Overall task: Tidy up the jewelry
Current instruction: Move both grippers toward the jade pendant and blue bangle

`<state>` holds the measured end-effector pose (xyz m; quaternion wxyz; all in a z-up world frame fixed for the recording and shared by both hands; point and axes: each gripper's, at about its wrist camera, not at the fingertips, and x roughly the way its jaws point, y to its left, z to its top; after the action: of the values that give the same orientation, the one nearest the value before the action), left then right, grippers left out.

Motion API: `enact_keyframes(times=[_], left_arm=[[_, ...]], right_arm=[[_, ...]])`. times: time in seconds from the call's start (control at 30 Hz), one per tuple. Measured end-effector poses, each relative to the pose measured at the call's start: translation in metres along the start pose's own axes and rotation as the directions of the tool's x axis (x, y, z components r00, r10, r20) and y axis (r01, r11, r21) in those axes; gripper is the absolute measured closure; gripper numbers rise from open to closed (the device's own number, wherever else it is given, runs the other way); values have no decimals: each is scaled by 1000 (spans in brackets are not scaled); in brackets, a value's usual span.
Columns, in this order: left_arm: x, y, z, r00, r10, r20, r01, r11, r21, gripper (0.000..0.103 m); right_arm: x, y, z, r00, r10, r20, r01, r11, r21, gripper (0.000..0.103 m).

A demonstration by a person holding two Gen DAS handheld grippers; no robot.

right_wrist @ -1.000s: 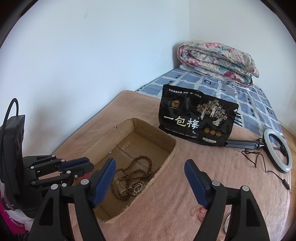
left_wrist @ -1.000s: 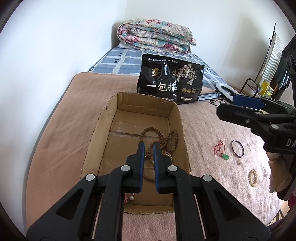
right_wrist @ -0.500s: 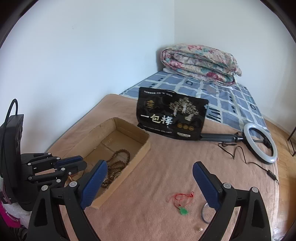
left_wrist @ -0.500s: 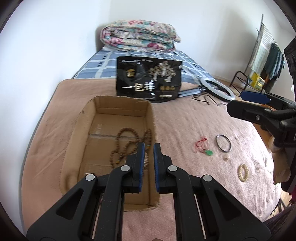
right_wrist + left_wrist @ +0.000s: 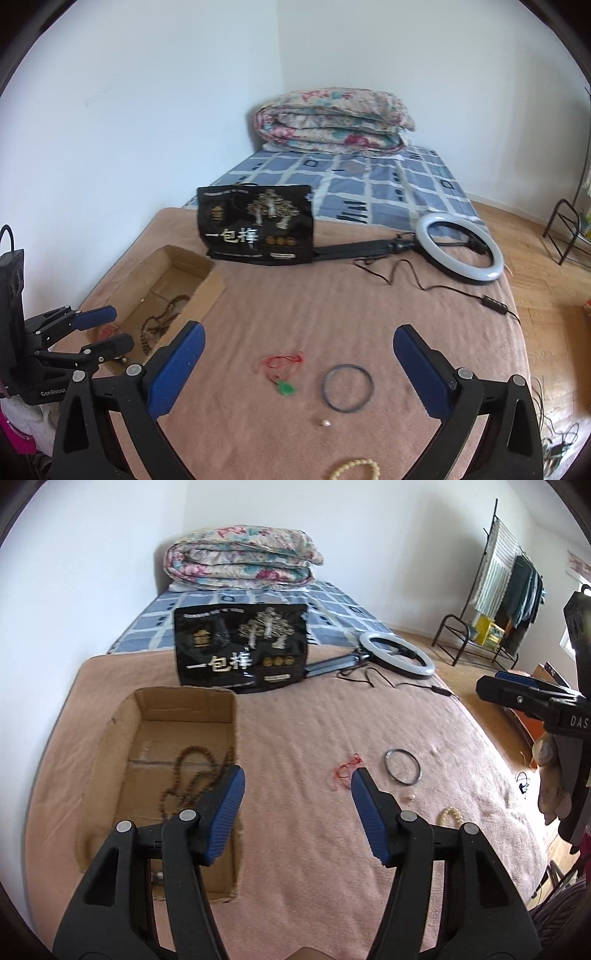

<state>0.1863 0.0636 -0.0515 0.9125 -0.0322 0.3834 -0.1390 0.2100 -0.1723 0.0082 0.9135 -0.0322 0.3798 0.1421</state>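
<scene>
An open cardboard box (image 5: 110, 753) (image 5: 207, 273) lies on the pink blanket with brown bead strings (image 5: 192, 775) (image 5: 159, 321) inside. On the blanket lie a red cord with a green pendant (image 5: 282, 371) (image 5: 345, 771), a dark bangle (image 5: 347, 387) (image 5: 402, 771), a small pearl (image 5: 325, 422) (image 5: 410, 796) and a cream bead bracelet (image 5: 356, 467) (image 5: 450, 815). My left gripper (image 5: 297, 786) is open and empty, above the blanket just right of the box. My right gripper (image 5: 299, 345) is open and empty, above the loose pieces.
A black printed bag (image 5: 242, 648) lies behind the box. A ring light (image 5: 458, 247) with its cable lies at the right. A folded floral quilt (image 5: 332, 120) sits at the bed's head. A clothes rack (image 5: 498, 590) stands on the floor to the right.
My left gripper has opened wide and swung right, off the box toward the loose jewelry. My right gripper has also turned right, over the pendant and bangle.
</scene>
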Motion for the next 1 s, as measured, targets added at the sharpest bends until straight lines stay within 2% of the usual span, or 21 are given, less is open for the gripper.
enact_keyframes(times=[0.43,0.87,0.93,1.0], left_arm=[[38,-58,-7,997,-51,-63,57,993,100,41],[95,-90,-28,983,-81,-167,105,984,141,41],[104,-94,-32,979,-85,-185,112,983,144,49],[114,-95,-34,976,-78,-202,109,983,145,51]], right_arm=[[0,-67,-32,995,-86,-53,89,995,49,0],[46,-100,-61,984,-70,-165,89,990,109,0],[52,-101,-63,983,-70,-172,89,990,108,0],[60,-102,-65,981,-70,-183,90,990,106,0]])
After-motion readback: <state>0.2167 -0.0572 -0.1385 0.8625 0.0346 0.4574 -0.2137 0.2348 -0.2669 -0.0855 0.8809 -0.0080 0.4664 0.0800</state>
